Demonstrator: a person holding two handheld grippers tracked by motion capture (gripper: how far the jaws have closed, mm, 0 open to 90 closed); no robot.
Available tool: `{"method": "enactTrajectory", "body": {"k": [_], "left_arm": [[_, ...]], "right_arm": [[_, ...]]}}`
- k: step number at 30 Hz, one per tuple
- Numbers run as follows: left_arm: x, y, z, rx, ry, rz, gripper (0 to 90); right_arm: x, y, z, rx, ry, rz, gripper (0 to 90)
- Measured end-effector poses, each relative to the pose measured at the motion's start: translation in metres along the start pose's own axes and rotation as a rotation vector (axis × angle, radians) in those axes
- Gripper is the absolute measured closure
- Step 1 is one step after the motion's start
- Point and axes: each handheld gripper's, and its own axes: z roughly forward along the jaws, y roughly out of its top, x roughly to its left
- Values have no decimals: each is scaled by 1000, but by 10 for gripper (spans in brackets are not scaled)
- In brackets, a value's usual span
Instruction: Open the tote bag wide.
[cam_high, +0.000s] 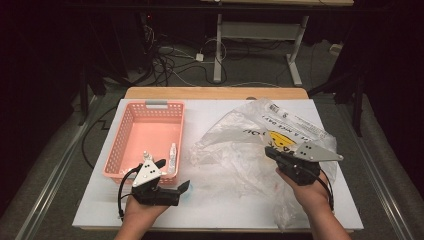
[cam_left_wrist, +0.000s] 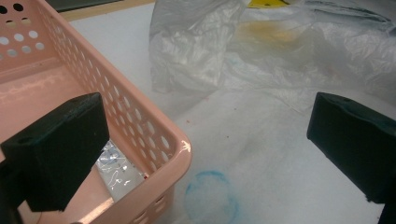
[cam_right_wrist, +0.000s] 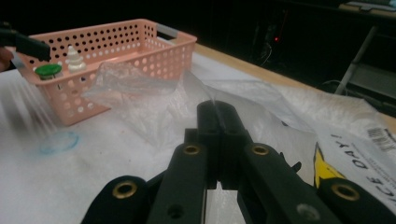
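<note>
at right of the frame, the right gripper (cam_high: 270, 151) has its jaws pressed together, pinching the clear plastic bag (cam_high: 235, 150). at lower left, the left gripper (cam_high: 172, 175) waits spread beside the pink basket (cam_high: 131, 120). lift slowly, keeping the film taut.

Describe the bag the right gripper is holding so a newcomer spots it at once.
On the white table, right of the pink basket, lies a crumpled clear plastic bag. The right gripper is shut on its edge. Its yellow smiley print and black lettering set it apart.
</note>
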Motion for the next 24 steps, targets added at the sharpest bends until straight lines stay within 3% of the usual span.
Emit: {"method": "enactTrajectory", "body": {"k": [12, 19, 22, 24], "left_arm": [[5, 0, -6, -13, 15, -3, 0], [8, 0, -8, -18, 23, 0, 0], [10, 0, -12, -25, 33, 1, 0], [13, 0, -14, -28, 39, -3, 0]], "right_arm": [[-6, 17, 3, -81, -18, 63, 900], [-5, 30, 5, -124, -28, 63, 900], [-5, 30, 5, -133, -38, 50, 900], [-5, 26, 5, -142, -31, 73, 900]]}}
